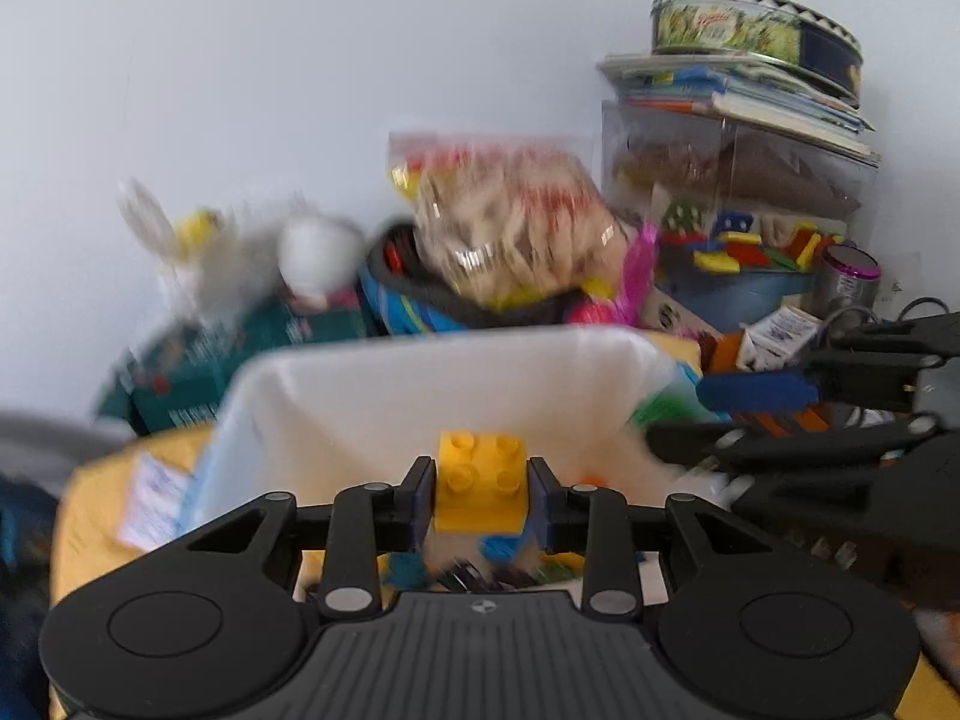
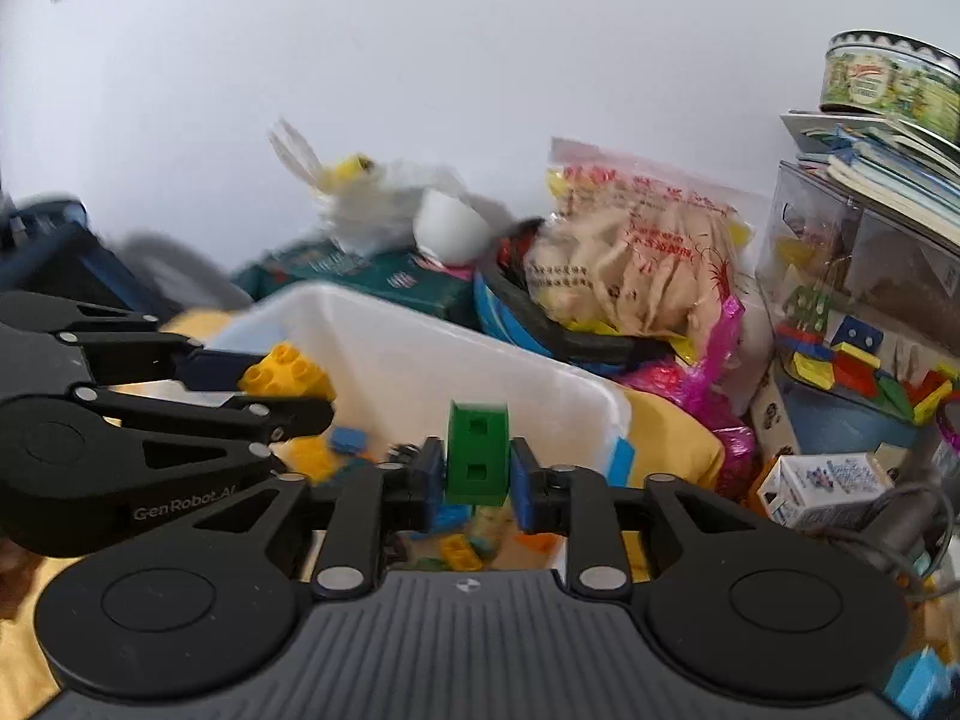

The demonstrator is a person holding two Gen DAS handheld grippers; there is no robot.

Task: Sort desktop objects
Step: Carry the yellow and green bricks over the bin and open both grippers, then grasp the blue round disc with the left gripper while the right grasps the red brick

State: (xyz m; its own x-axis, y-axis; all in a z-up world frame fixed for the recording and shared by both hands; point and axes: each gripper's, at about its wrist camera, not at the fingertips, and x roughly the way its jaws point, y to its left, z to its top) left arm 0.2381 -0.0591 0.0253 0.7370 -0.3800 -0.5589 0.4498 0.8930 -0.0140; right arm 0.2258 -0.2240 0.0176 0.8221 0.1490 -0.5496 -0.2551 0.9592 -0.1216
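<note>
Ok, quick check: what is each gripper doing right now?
Left gripper: shut on the yellow brick, above the white bin.
Right gripper: shut on the green brick, also held above that bin.

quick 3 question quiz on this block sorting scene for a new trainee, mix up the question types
1. True or false: the left gripper is clamped on a yellow block.
2. What colour is the block in the right gripper? A red, B green, C blue
3. Fill in: loose blocks already lie inside the white ____ on the yellow cloth.

Key
1. True: its pads press on the block's two sides.
2. B: it grips a green block.
3. bin
</note>
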